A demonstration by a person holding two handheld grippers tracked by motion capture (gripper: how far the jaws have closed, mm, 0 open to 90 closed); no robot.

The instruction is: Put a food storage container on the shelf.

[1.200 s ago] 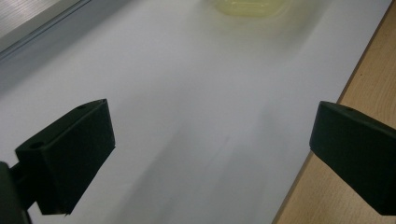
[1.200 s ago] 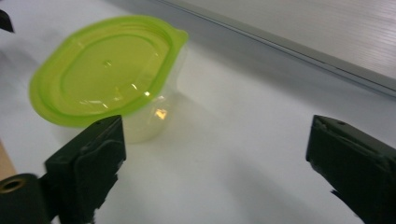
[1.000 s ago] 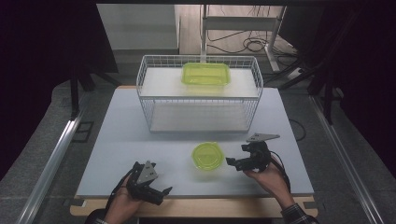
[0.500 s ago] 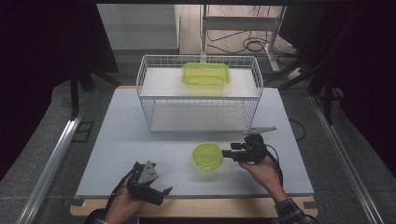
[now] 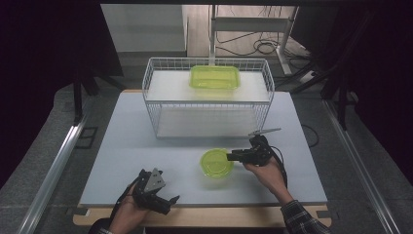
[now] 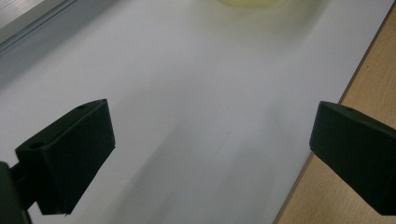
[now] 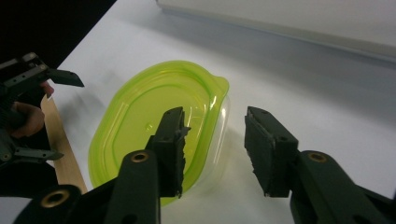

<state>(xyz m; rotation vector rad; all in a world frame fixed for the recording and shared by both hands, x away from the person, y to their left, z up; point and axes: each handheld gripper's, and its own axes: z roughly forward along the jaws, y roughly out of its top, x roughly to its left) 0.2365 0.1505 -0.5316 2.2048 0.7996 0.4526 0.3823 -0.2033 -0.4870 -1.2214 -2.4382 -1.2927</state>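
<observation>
Right gripper [image 7: 212,149] jaws closing, still apart, straddling round translucent green lidded container [image 7: 159,135] rim, lower centre; left gripper [image 6: 210,158] agape.

A lab test bench: white table [image 5: 146,146] framed by aluminium rails [image 5: 53,173], dark curtains [image 5: 48,48] on both sides, cables [image 5: 263,46] at top centre

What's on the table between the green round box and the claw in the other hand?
Nothing: in the high view, only bare white table lies between the round container and the left gripper. The left gripper view shows the same bare stretch.
</observation>
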